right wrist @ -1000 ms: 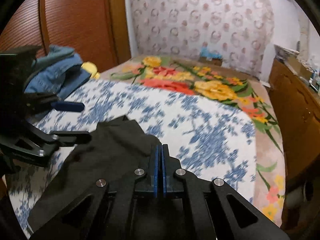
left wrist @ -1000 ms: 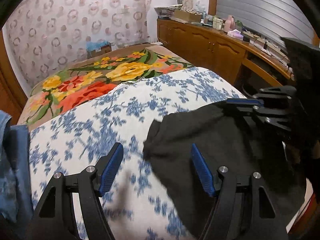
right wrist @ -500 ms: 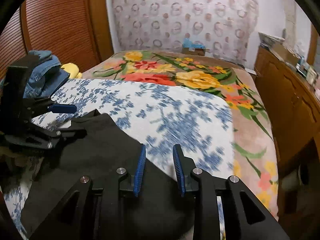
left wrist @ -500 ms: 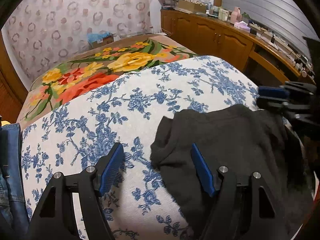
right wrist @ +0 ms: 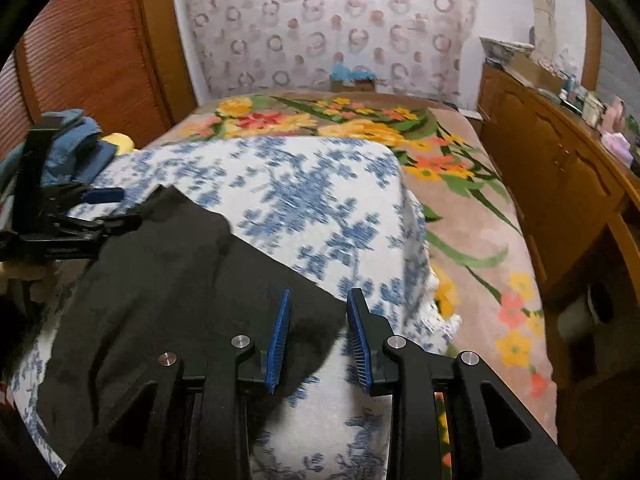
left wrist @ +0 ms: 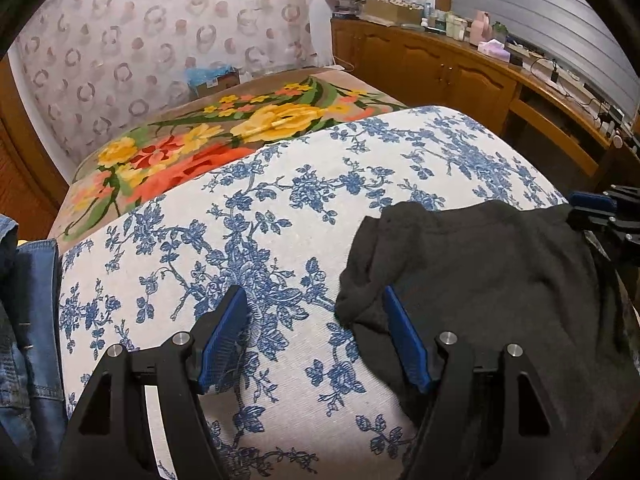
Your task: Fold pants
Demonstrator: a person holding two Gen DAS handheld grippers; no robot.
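Since a second ago the right tongs [right wrist: 318, 336] have parted and let go of the black pants [left wrist: 492, 280]; they were clamped shut over the cloth then, and now a gap shows between the blue pads. Nothing is pinched there: the pants' edge lies under the left pad, with the blue-flowered bedspread [left wrist: 280, 208] showing through the gap. The view has also swung sideways, toward the bed's right edge and the wooden cabinets [right wrist: 560, 168].

Left tongs [left wrist: 316, 340]: wide apart, empty, hanging low over the bedspread. One pad is over bare print, the other over the rumpled left corner of the pants. Whether that pad touches the cloth cannot be told.

Pants: a dark, roughly rectangular bundle lying flat on the bedspread, between the two tongs, near the bed's near edge. Left corner is puckered and slightly lifted; right edge runs straight.

Other items: folded denim [left wrist: 28, 312] at the far left; a bright floral blanket [left wrist: 224, 148] beyond the bedspread.

Step, by my reading: a fold has just been laid down and released. The bundle looks partly folded, not finished.

Next move likely calls for both tongs to take fresh hold on one edge, probably the puckered left corner and its opposite, then carry it over evenly. The thick, soft cloth may bunch.
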